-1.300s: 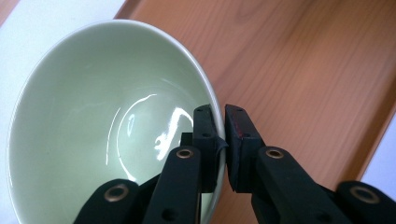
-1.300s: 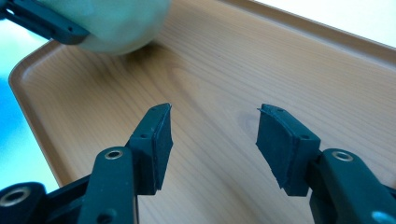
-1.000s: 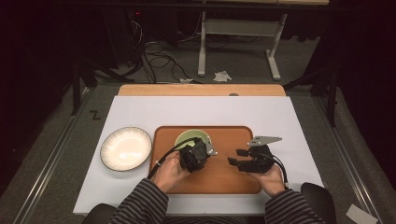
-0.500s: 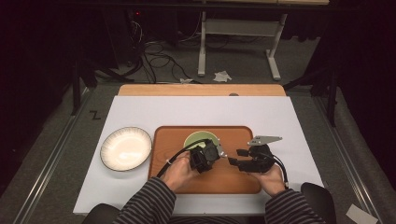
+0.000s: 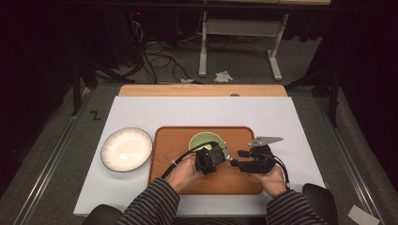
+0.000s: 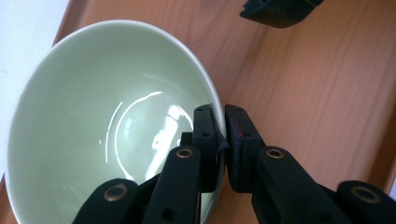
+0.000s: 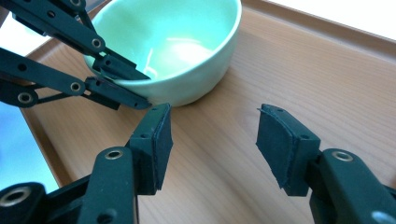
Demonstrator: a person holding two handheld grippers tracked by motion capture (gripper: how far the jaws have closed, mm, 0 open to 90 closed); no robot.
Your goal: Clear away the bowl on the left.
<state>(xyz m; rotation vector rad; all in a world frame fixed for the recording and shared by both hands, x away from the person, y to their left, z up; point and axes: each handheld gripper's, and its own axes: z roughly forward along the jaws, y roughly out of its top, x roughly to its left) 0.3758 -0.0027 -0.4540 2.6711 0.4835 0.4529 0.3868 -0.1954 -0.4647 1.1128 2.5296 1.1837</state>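
Note:
A pale green bowl (image 5: pixel 202 139) stands on the brown wooden tray (image 5: pixel 239 180), in its rear middle. My left gripper (image 5: pixel 221 153) is shut on the bowl's near right rim; in the left gripper view its jaws (image 6: pixel 220 114) pinch the rim, one inside the bowl (image 6: pixel 107 126) and one outside. My right gripper (image 5: pixel 238 160) hovers open just right of it, low over the tray. In the right gripper view its open pads (image 7: pixel 215 126) hold nothing, with the bowl (image 7: pixel 187 42) and the left gripper (image 7: pixel 142 88) just beyond them.
A white ribbed plate (image 5: pixel 126 149) lies on the white table cover (image 5: pixel 187 110) left of the tray. The tray's raised rim (image 7: pixel 322 28) runs behind the bowl. Both forearms in striped sleeves come in at the bottom.
My left gripper has moved right along the bowl's near rim toward the right gripper, and the bowl seems shifted slightly right with it. The right gripper has hardly moved.

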